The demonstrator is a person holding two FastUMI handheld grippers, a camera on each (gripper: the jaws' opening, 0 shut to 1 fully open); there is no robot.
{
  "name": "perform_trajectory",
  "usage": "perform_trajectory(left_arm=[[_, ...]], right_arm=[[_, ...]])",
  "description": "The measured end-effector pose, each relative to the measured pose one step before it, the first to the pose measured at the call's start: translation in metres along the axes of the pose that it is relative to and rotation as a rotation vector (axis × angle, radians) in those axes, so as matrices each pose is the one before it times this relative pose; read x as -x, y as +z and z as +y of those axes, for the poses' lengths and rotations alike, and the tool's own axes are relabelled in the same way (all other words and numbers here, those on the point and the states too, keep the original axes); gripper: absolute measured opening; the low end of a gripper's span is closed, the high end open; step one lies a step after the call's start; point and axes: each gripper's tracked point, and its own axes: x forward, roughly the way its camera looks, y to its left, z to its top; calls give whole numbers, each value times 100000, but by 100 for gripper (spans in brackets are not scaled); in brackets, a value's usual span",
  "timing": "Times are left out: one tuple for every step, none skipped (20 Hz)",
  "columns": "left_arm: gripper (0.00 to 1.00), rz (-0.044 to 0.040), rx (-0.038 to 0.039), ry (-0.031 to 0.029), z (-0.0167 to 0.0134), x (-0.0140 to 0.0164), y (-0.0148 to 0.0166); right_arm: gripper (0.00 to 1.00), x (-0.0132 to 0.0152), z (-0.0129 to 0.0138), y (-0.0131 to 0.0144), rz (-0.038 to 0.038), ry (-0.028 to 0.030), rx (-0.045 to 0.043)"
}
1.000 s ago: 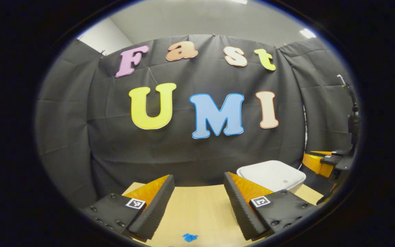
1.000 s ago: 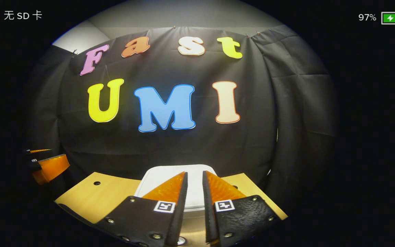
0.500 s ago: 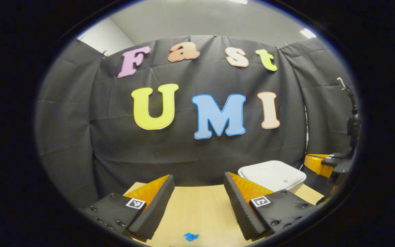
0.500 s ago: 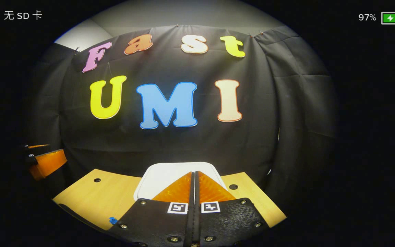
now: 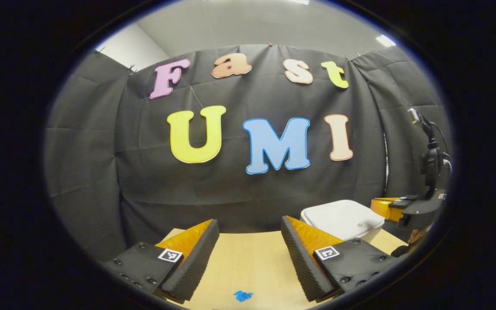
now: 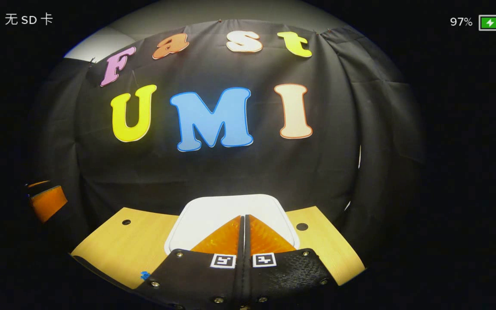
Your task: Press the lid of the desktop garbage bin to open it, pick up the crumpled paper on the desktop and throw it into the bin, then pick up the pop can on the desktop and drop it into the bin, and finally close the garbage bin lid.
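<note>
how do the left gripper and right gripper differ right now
The left gripper has its jaws wide apart; the right gripper has its jaws closed together. The left gripper sits over bare wooden desktop beside the white bin lid; the right gripper points at the lid's middle. Both hold nothing.

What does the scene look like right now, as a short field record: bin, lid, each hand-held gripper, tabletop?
bin: white garbage bin at the back of the wooden table
lid: closed
left hand-held gripper: open, empty, above the table, left of the bin
right hand-held gripper: shut, empty, tips aimed at the lid
tabletop mark: small blue mark near the front edge
</note>
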Motion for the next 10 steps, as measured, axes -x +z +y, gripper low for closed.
perform_trajectory(left_arm=[[95, 184, -19, 342, 62, 13, -192], [95, 332, -73, 363, 186, 0, -55], [95, 287, -60, 542, 243, 22, -71], [95, 260, -70, 488, 169, 9, -135], [95, 208, -97, 414, 143, 33, -157], [95, 303, -97, 492, 225, -99, -190], [95, 241, -126, 378, 137, 2, -91], [95, 330, -91, 353, 134, -71, -130], [95, 174, -54, 313, 93, -73, -5], [96, 113, 1, 195, 65, -111, 3]], right_arm=[[0, -515, 21, -374, 1526, 180, -1], [0, -341, 181, -545, 1821, 735, 341], [0, -288, 211, -446, 1333, 924, 446], [0, -235, 92, -409, 1149, 454, 278], [0, -219, 150, -386, 1146, 706, -256], [0, -225, 139, -511, 1178, 478, -575], [0, -167, 96, -473, 1617, 458, -796], [0, -45, 63, -722, 2179, 518, -827], [0, 232, -4, 613, -2631, -18, -714], [0, -271, -80, -552, 1458, 295, 202]])
